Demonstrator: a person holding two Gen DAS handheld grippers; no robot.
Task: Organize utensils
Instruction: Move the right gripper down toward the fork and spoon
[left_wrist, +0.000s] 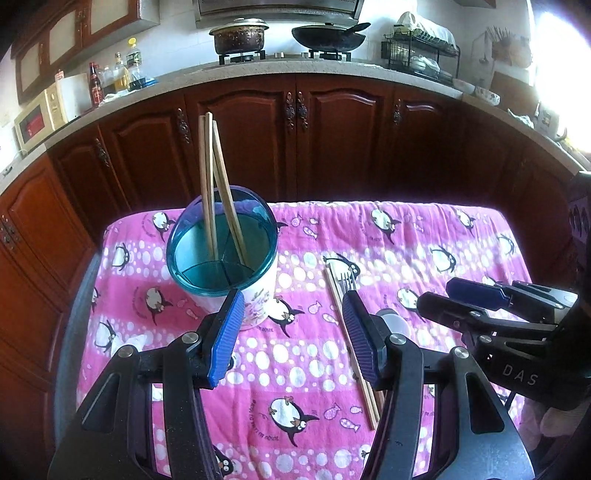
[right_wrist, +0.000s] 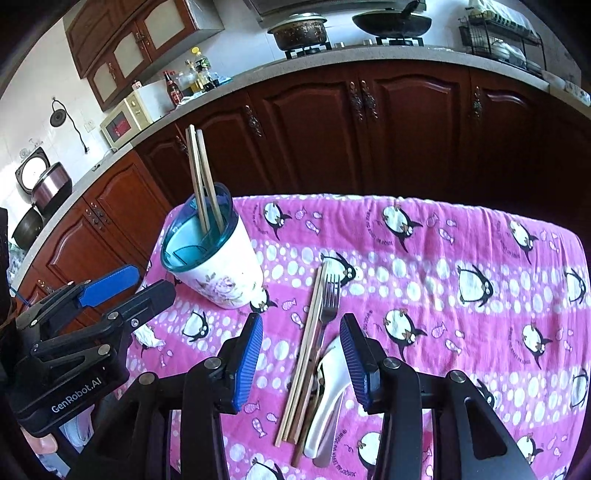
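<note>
A white flowered utensil holder with a blue divided rim stands on the pink penguin cloth and holds a few wooden chopsticks. More chopsticks, a metal fork and a white spoon lie together on the cloth. My left gripper is open and empty, just in front of the holder. My right gripper is open, its fingers on either side of the lying utensils. Each gripper shows in the other's view.
The pink cloth covers a small table. Dark wooden cabinets and a counter with a pot, a wok, bottles, a microwave and a dish rack stand behind. A crumpled white tissue lies near the cloth's left edge.
</note>
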